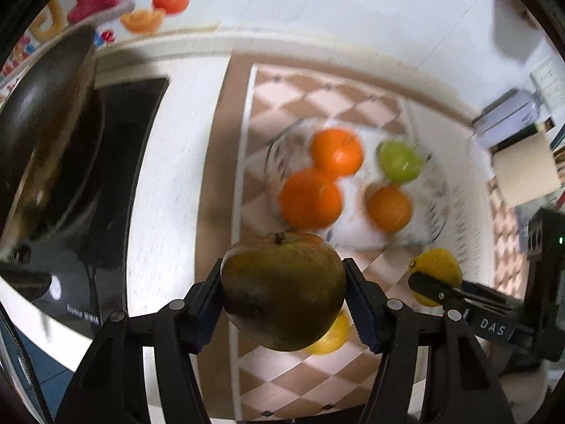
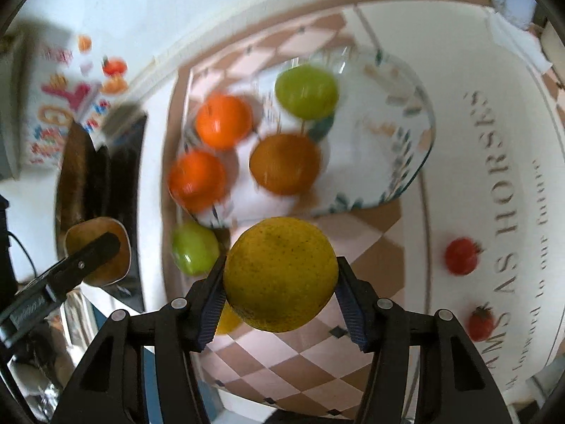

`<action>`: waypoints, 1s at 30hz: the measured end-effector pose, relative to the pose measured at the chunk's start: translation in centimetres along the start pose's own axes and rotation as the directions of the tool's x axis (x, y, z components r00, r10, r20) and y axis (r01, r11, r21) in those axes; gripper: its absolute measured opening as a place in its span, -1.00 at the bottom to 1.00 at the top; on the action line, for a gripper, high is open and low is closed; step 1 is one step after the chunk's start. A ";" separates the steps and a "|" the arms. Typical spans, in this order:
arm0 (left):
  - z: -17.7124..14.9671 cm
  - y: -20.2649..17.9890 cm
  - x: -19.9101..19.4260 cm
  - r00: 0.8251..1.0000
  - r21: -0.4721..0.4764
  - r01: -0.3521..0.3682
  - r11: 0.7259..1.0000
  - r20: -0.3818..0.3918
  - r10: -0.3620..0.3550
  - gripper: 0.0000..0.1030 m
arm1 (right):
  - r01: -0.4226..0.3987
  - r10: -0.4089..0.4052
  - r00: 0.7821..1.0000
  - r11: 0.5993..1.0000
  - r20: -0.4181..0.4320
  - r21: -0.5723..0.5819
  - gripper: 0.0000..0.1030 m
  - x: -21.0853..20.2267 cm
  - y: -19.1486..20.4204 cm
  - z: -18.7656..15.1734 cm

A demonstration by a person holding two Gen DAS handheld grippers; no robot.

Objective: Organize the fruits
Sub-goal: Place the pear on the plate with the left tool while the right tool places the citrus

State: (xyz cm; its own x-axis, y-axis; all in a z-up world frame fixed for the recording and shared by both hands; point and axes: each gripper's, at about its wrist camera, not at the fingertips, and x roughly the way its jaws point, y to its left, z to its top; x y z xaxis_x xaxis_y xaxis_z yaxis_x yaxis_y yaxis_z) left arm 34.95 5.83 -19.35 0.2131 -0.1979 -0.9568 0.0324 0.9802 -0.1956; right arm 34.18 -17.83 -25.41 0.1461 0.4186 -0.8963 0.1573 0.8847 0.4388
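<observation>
Two fruits lifted near the glass bowl (image 2: 420, 148).
My left gripper (image 1: 282, 291) pinches a brownish-green mango (image 1: 282, 289); my right gripper (image 2: 279, 277) pinches a yellow citrus (image 2: 279, 274), both just short of the bowl. Either round fruit could slip and roll away.

Both fisheye views are brightly and evenly lit, with strong barrel distortion and dark vignetting at the edges. Motion blur smears the far glass bowl (image 1: 356, 183) and oranges (image 2: 222, 122), while the near held fruit stays sharp. Glare whitens the countertop (image 1: 169, 176); shadows are soft and faint.
</observation>
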 end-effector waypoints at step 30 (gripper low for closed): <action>11.0 1.6 11.6 0.969 -0.082 -0.079 0.994 -0.242 0.057 0.30 | 0.164 -0.164 0.984 0.986 -0.073 -0.002 0.53 4.9 -4.6 11.1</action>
State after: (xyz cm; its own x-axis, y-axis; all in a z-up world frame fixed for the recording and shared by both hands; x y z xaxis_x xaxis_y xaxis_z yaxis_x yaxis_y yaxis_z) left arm 48.23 5.19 -28.35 -0.0283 -0.1382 -0.9900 -0.0644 0.9886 -0.1361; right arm 45.03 -22.14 -31.18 0.0469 0.2821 -0.9582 0.1775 0.9417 0.2859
